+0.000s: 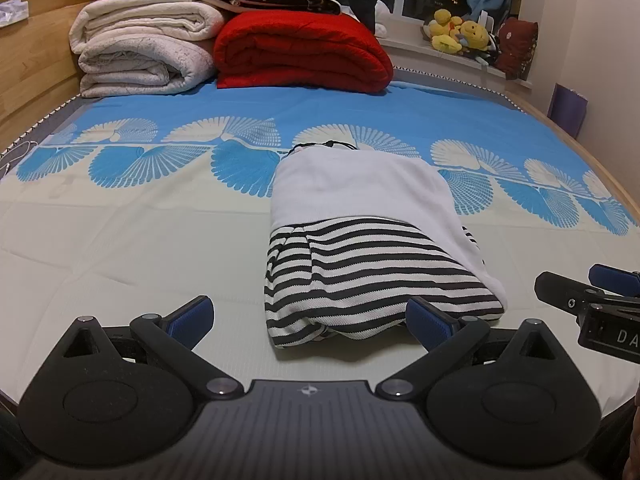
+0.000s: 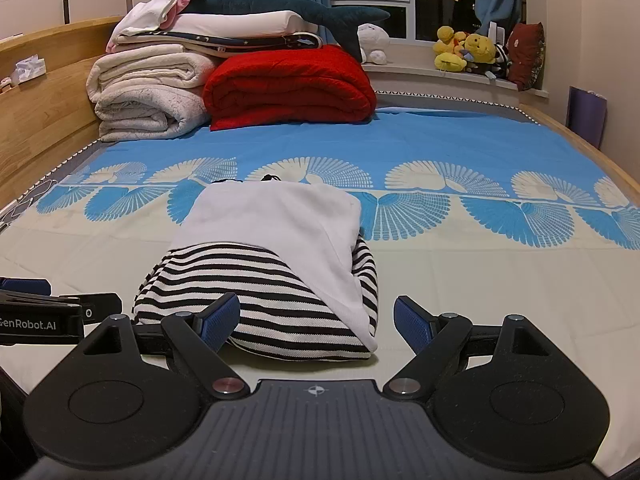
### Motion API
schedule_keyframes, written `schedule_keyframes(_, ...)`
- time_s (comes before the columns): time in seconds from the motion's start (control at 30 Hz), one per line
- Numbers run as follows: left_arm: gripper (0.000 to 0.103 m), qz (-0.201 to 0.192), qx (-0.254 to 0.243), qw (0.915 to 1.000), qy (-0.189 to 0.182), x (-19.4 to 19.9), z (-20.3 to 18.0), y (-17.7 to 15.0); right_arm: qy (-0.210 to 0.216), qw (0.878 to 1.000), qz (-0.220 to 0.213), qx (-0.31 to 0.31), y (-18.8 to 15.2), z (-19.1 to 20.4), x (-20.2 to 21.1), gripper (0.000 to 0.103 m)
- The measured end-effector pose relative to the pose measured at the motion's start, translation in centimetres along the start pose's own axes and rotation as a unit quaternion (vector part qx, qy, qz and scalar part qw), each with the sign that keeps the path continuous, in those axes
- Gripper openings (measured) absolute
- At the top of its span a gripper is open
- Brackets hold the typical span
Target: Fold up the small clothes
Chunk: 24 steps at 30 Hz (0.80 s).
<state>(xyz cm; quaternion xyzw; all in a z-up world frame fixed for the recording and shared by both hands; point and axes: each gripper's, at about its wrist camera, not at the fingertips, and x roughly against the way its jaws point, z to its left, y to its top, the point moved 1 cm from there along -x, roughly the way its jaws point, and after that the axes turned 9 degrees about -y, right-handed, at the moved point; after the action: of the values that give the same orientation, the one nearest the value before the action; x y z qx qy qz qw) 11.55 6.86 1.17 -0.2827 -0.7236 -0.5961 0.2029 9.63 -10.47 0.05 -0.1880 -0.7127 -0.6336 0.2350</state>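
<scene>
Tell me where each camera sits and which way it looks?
Left wrist view: sits on the left gripper, low over the bed, facing the folded black-and-white striped garment; the right gripper shows at the right edge.
Right wrist view: sits on the right gripper, facing the same garment; the left gripper shows at the left edge.
Both share the folded red blanket.

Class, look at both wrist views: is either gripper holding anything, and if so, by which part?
Nothing is held. The left gripper and right gripper are both open, near the front end of the folded striped-and-white garment, which lies on the bed sheet.
</scene>
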Motion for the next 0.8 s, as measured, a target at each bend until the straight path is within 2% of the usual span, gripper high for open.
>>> schedule_keyframes(0.8,0.102,0.001,-0.005,1.0,-0.002,-0.24,0.07,-0.14,0.0,1.0,0.0,-0.001,0.14,0.02,0.05,0.085)
